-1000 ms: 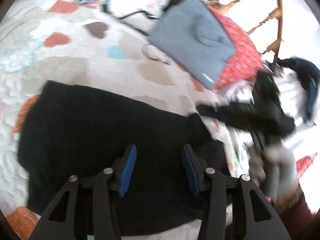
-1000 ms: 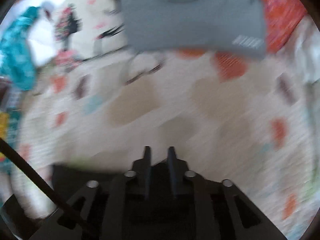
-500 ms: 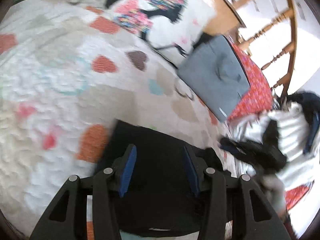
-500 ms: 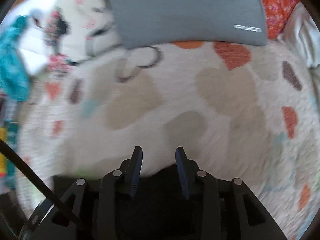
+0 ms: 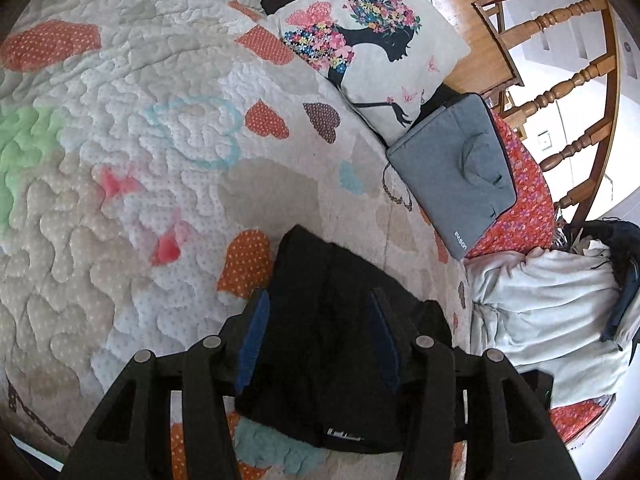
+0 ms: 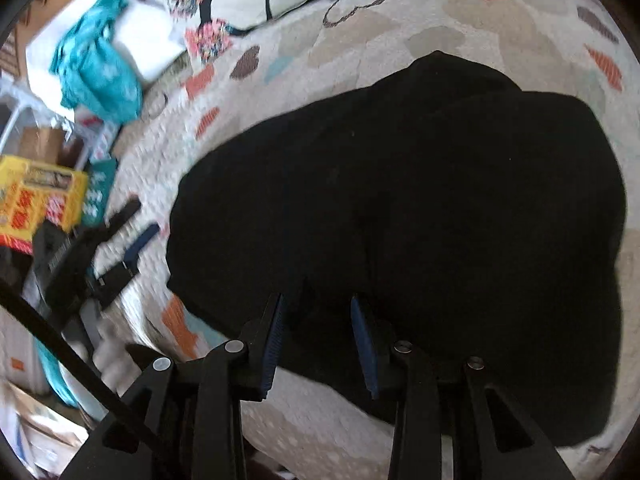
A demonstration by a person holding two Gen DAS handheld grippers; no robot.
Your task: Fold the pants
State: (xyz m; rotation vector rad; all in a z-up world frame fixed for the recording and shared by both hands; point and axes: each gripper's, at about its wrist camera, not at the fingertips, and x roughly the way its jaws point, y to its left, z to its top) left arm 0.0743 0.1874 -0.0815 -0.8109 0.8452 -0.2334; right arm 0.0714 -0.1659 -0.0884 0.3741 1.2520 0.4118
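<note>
The black pants [image 6: 420, 208] lie folded in a compact pile on the quilted bedspread [image 5: 132, 208]. In the left wrist view the pants [image 5: 336, 340] sit under and just ahead of my left gripper [image 5: 318, 320], which is open and empty above them. My right gripper [image 6: 318, 320] is open and empty over the near edge of the pants. The left gripper also shows in the right wrist view [image 6: 120, 248], at the pile's left side.
A grey laptop sleeve [image 5: 456, 172] and a printed pillow [image 5: 368, 36] lie at the far side. A heap of light clothes [image 5: 548, 320] sits to the right by a wooden chair [image 5: 560, 80]. A teal cloth [image 6: 96, 68] and a yellow box [image 6: 36, 200] are at the left.
My right gripper opened and pulled back and up, so the whole pile now shows. My left gripper stayed open and drew back to the pile's near end.
</note>
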